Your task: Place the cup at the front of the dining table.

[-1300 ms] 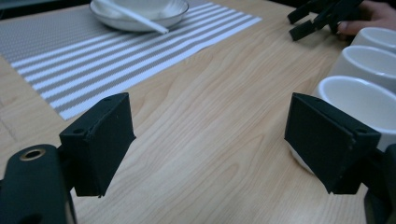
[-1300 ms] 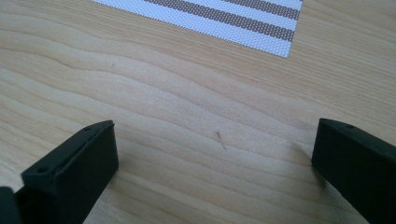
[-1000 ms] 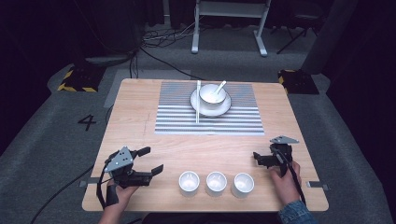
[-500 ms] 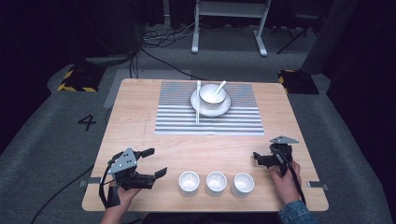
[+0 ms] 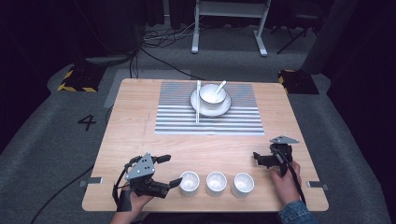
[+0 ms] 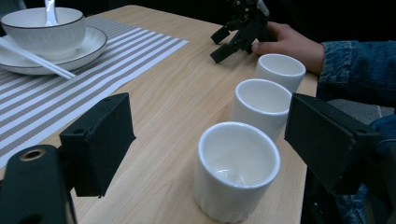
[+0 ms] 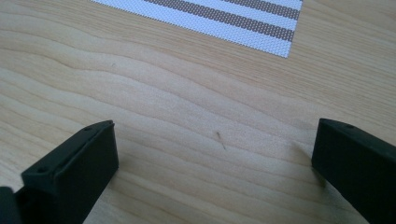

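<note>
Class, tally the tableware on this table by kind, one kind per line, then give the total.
Cups: 3
Bowl: 1
Plate: 1
Spoon: 1
Chopsticks: 1 pair
Striped mat: 1
Total: 8

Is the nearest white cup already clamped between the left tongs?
No, the left tongs stand open, both jaws clear of the nearest white cup, which sits on the table between them.
</note>
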Demonstrator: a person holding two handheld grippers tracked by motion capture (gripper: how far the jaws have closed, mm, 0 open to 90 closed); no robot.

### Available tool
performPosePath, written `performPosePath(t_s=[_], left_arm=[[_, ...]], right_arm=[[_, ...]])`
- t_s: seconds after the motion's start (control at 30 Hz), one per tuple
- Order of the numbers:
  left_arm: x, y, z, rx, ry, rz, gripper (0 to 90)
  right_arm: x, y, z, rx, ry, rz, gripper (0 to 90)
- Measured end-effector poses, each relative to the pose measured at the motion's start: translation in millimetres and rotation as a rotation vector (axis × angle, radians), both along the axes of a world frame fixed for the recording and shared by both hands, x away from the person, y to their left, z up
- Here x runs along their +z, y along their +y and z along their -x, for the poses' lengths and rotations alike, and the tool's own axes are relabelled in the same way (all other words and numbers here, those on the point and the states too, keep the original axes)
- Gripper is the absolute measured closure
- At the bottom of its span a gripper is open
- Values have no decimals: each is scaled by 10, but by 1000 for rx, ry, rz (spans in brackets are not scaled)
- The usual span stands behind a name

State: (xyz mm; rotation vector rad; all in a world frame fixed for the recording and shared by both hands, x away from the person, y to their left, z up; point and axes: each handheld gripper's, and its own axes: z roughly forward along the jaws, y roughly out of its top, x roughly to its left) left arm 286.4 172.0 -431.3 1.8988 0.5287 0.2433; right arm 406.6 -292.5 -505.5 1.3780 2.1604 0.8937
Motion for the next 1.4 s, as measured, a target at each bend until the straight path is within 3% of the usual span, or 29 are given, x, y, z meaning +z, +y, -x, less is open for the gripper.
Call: performPosePath(t_s=[0.17,0.33,0.5,0.93,1.17,1.4], left_arm=[[7,-126,26,-35,-10,2,159],[27,-232,26,-49,2,39,159],[-5,-334,8,-50,4,18,159],[-278,-456,-96,-52,74,-1,158],[-443,-495,-111,-59,137,-32,158],[-541,-527,-130,-58,174,-86,158]], right_arm=[[0,0,0,0,-1,0,4],[0,1,0,-1,1,-1,5],[0,1,0,2,0,0,4],[0,1,0,2,0,0,4],[0,1,0,2,0,0,4],[0,2,1,7,1,1,4]])
